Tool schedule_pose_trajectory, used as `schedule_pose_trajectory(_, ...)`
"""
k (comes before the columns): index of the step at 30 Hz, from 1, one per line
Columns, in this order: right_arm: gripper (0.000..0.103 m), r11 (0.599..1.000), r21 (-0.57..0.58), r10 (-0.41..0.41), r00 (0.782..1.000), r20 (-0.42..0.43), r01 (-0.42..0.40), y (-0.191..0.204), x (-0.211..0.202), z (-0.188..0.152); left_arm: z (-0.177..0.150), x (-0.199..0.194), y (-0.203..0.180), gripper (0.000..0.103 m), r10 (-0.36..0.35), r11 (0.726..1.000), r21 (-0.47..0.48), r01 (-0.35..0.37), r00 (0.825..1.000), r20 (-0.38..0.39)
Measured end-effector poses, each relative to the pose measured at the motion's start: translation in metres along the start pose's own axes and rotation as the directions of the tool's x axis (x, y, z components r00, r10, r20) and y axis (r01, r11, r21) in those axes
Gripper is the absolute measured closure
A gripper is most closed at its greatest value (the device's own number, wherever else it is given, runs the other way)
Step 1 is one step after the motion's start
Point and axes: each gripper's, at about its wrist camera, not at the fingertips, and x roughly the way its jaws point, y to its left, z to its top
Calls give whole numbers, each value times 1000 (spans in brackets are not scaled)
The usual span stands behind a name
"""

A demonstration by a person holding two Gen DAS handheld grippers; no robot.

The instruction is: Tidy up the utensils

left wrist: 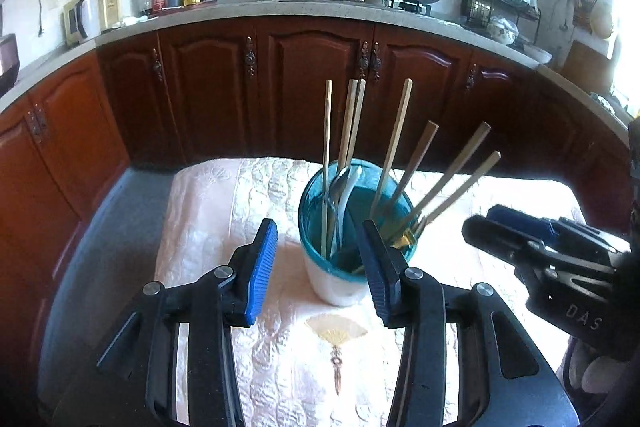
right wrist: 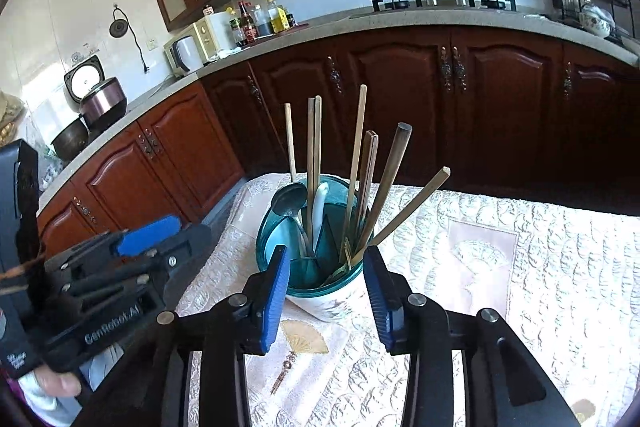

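We hold a tool in each hand, both tilted downward. The left tool (left wrist: 316, 267) has its blue-padded fingers (left wrist: 262, 271) spread wide — nothing between them. The right tool (right wrist: 326, 291) is parted too, pads (right wrist: 276, 297) gripping nothing. A thumb (right wrist: 60, 383) shows under the left tool's body in the right wrist view.

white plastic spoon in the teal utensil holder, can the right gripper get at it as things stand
Probably yes. The right gripper is open and empty just short of the teal utensil holder, and the white plastic spoon stands exposed near the middle, though wooden chopsticks crowd beside it.
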Motion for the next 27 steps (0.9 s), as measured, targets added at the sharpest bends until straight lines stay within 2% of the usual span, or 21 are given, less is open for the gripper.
schedule_pose_trajectory(15, 62, 999, -24, -30, 999, 32, 31, 17, -24, -1, -9, -33, -10, 61, 31, 999, 9, -31, 998, 59)
schedule_pose_trajectory(27, 61, 999, -35, -31, 999, 40, 33, 24, -30, 0, -11, -45, -11, 61, 53, 999, 8, -54, 995, 87)
